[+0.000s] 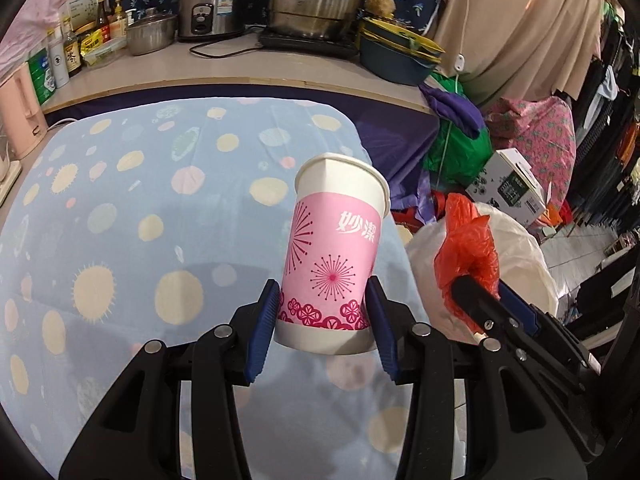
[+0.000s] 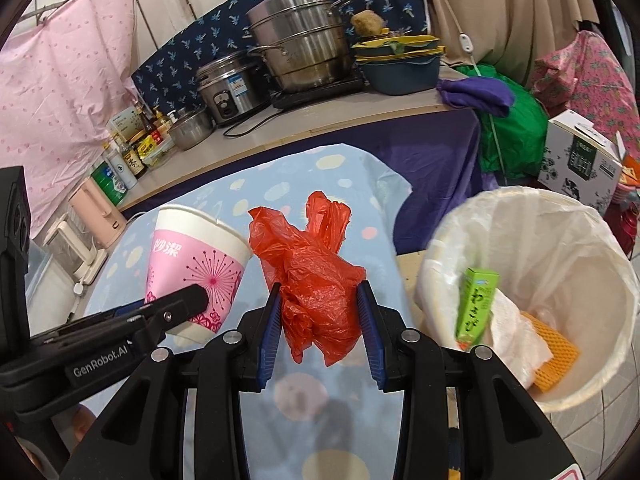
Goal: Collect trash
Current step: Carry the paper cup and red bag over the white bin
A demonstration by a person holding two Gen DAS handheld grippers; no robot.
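My left gripper (image 1: 322, 304) is shut on a pink and white paper cup (image 1: 334, 252) and holds it upright above the blue spotted tablecloth (image 1: 140, 200). The cup also shows in the right wrist view (image 2: 196, 268), with the left gripper on it. My right gripper (image 2: 318, 300) is shut on a crumpled red plastic bag (image 2: 316, 276), lifted off the table. That bag shows at the right of the left wrist view (image 1: 466, 256). A white-lined trash bin (image 2: 560, 248) stands just right of the table, holding a green box (image 2: 476, 304), white paper and an orange net.
A counter (image 1: 240, 68) behind the table carries steel pots (image 1: 316, 0), a rice cooker (image 1: 212, 4), bottles and a blue basin. A pink kettle (image 2: 98, 216) stands at the left. Bags, cloth and a cardboard box (image 2: 580, 160) are piled at the right.
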